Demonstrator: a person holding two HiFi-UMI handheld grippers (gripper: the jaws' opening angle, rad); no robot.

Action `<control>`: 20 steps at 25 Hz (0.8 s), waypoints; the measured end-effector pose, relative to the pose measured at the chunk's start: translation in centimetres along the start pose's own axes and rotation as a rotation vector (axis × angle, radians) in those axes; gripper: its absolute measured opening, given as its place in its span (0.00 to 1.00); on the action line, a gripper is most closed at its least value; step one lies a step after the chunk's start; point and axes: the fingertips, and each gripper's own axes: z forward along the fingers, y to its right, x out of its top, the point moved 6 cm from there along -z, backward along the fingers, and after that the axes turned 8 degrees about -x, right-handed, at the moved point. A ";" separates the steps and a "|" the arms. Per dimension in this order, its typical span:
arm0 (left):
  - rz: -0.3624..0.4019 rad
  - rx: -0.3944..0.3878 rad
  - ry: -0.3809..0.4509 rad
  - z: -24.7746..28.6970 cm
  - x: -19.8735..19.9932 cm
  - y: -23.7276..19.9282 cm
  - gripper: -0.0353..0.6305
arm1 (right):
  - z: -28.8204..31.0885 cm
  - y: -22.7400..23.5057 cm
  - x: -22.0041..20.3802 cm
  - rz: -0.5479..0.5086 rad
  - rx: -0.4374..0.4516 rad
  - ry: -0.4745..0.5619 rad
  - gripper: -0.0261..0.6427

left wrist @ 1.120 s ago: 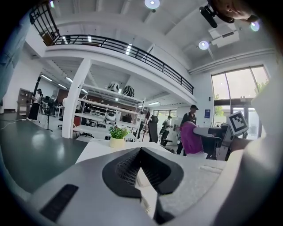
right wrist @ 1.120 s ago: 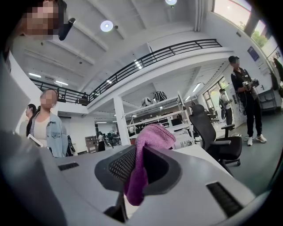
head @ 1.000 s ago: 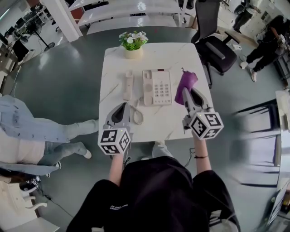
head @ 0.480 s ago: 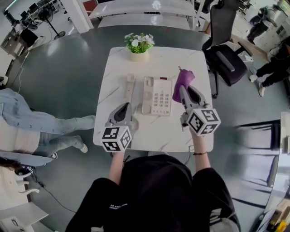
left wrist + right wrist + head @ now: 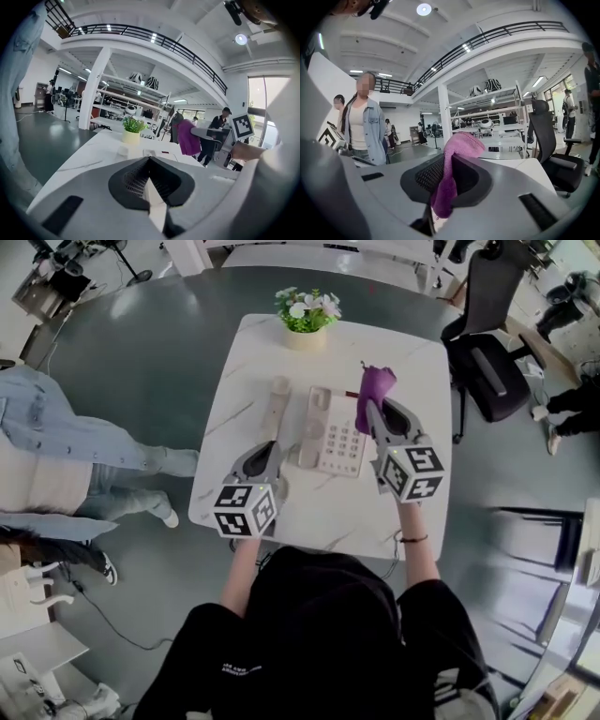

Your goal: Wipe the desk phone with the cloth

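Observation:
A cream desk phone (image 5: 336, 431) lies mid-table, its handset (image 5: 276, 410) off the base to the left, a coiled cord near the left gripper. My right gripper (image 5: 376, 407) is shut on a purple cloth (image 5: 373, 390), held over the phone's right edge; in the right gripper view the cloth (image 5: 452, 171) hangs pinched between the jaws. My left gripper (image 5: 266, 452) hovers near the table's front left with its jaws shut and nothing in them; in the left gripper view the phone (image 5: 157, 152) lies ahead.
A potted plant (image 5: 307, 315) stands at the white table's (image 5: 244, 381) far edge. A black office chair (image 5: 487, 343) is at the right. A person in a denim jacket (image 5: 56, 442) stands to the left.
The head view has shifted, so the table sits further right. My right gripper with the cloth has moved left, closer over the phone's right edge. The left gripper stays near the front left.

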 end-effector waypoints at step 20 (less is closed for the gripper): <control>-0.144 -0.048 -0.120 5.4 -2.7 -3.7 0.05 | 11.5 -2.7 -3.5 -0.425 0.043 -0.151 0.09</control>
